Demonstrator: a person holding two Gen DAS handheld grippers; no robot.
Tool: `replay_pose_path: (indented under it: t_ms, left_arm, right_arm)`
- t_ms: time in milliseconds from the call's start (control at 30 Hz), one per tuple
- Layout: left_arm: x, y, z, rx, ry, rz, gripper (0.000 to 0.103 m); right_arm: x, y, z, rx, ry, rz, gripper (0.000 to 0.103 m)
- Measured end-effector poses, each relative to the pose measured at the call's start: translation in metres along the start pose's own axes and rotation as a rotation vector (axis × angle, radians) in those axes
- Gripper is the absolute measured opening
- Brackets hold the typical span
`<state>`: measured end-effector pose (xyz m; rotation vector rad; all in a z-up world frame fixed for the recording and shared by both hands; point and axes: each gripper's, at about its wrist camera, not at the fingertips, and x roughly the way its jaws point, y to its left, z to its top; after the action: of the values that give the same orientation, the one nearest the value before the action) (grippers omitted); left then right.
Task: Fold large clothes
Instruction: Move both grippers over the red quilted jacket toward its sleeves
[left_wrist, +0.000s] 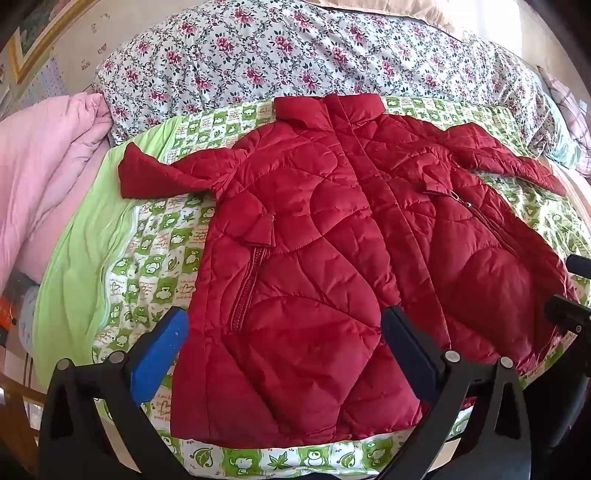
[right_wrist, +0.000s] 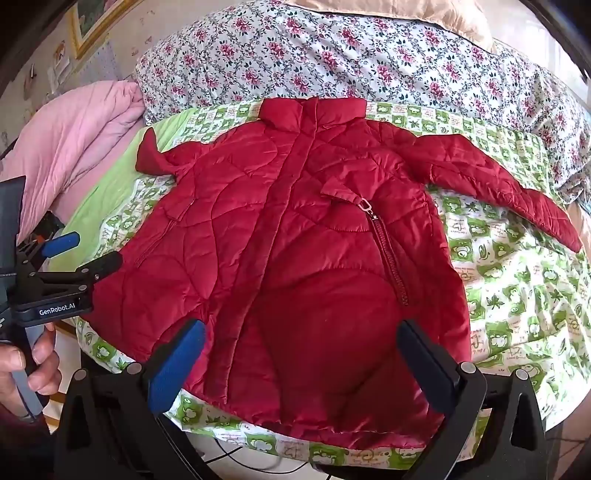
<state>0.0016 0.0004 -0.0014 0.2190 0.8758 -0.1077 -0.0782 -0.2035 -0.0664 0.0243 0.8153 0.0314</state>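
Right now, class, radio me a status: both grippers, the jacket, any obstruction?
Left gripper open, empty. Right gripper open, empty. Red jacket flat, front up, sleeves spread, unfolded. Nothing lying on it.

Jacket (left_wrist: 332, 236): deep red, quilted in curved stitch lines. Sheet (left_wrist: 162, 266) beneath: white with green checks, frogs, leaves; plain lime-green border. Duvet (left_wrist: 295, 55): white, pink-red flowers, dark leaves. Blanket (left_wrist: 48, 173): pale pink. Left gripper (left_wrist: 286, 334): black, blue pad.

One legible marking: "GenRobot.AI" in white on the black body of the left gripper (right_wrist: 70, 254), left edge of the right wrist view. Writing on the green-patterned sheet (right_wrist: 517, 280) is illegible.
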Motion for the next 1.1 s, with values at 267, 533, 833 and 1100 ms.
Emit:
replay_pose_path:
  t_ms: [267, 533, 833, 1100]
  left_arm:
    - [0.0059, 0.0005, 0.0066, 0.003, -0.004, -0.001, 0.103]
    - [-0.0013, -0.0018, 0.0024, 0.01, -0.007, 0.004, 0.103]
    - [-0.0018, -0.0022, 0.0032, 0.002, -0.01, -0.008, 0.103]
    - [-0.0004, -0.003, 0.0045, 0.008, 0.01, -0.005, 0.103]
  right_arm:
    - [0.0004, -0.0025, 0.0007, 0.002, -0.002, 0.003, 0.103]
    - [-0.0023, -0.0034, 0.0001, 0.006, -0.014, 0.013, 0.103]
    - [-0.0038, -0.0036, 0.0006, 0.016, -0.041, 0.034, 0.103]
    - [-0.0028, -0.0044, 0.0018, 0.008, -0.003, 0.008, 0.103]
